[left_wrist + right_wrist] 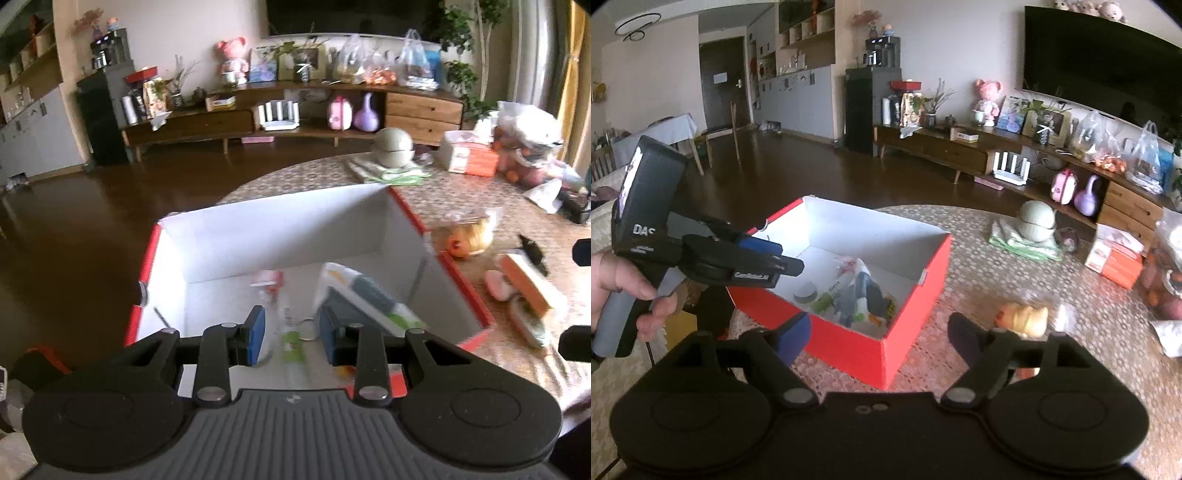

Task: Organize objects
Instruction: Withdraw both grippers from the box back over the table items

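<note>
A red box with a white inside (280, 229) (916, 258) stands on the round table. Several small items lie in it: a clear tube with a green label (291, 332), a white and grey pack (365, 295), a key ring (306, 328), a grey disc (805, 291). My left gripper (291, 332) hangs open and empty over the box's near side; it also shows in the right wrist view (768, 254). My right gripper (882, 332) is open and empty, above the table before the box's near corner. A yellow-orange toy in clear wrap (469, 236) (1023, 317) lies right of the box.
The patterned table (1015, 280) also holds an orange box (524, 280), a pink item (496, 284), a green-grey round pot on a cloth (1036, 221), orange-white cartons (1115, 258) and bags of fruit (528, 147). A low wooden TV cabinet (295, 122) stands behind.
</note>
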`<control>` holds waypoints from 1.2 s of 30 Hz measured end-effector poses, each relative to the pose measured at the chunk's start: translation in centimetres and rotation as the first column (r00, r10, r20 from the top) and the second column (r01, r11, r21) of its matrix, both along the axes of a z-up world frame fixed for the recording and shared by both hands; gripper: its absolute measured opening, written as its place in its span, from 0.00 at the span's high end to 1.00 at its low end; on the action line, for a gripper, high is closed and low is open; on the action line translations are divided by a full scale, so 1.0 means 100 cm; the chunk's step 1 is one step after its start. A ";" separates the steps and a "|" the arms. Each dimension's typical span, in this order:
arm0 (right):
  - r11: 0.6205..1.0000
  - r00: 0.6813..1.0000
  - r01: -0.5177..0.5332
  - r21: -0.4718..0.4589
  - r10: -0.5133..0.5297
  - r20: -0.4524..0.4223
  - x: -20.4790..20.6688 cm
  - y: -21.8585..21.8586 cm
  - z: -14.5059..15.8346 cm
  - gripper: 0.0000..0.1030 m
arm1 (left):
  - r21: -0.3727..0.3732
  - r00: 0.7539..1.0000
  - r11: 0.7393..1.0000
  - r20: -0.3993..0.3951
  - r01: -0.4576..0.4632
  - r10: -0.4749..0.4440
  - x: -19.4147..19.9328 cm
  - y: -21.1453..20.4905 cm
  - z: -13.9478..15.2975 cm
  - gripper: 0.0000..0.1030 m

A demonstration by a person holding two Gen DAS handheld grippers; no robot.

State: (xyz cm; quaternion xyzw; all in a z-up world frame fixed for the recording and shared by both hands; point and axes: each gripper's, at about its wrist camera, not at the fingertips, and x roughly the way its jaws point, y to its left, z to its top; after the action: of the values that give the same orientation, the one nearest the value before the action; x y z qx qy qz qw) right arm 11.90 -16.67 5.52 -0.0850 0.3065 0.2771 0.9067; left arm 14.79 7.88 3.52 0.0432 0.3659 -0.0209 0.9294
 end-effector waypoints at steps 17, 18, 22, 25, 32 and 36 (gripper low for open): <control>0.985 0.985 0.171 -0.003 -0.171 -0.015 -0.037 -0.110 -0.030 0.01 | -0.072 0.996 0.995 0.063 0.074 -0.069 -0.044 -0.078 0.009 0.69; 0.983 0.983 0.184 0.000 -0.184 -0.021 -0.038 -0.116 -0.032 0.01 | -0.078 0.995 0.994 0.063 0.079 -0.074 -0.046 -0.083 0.008 0.56; 0.975 0.975 0.223 0.008 -0.223 -0.026 -0.039 -0.140 -0.035 0.01 | -0.076 0.991 0.990 0.083 0.115 -0.109 -0.053 -0.109 0.003 0.34; 0.968 0.968 0.250 0.004 -0.250 -0.015 -0.038 -0.156 -0.035 0.01 | -0.087 0.987 0.985 0.076 0.146 -0.139 -0.055 -0.129 0.000 0.33; 0.949 0.950 0.313 -0.034 -0.313 0.003 -0.025 -0.184 -0.040 0.01 | -0.097 0.978 0.974 0.061 0.203 -0.197 -0.056 -0.173 -0.012 0.20; 0.940 0.941 0.337 -0.048 -0.338 -0.012 -0.006 -0.197 -0.042 0.01 | -0.110 0.978 0.972 0.048 0.209 -0.205 -0.050 -0.194 -0.018 0.19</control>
State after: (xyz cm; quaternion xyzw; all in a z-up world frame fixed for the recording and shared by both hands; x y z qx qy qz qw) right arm 11.29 -36.42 1.30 -0.0488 0.3319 0.1113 0.9354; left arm 9.80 -11.55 1.69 0.0283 0.3405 -0.1378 0.9297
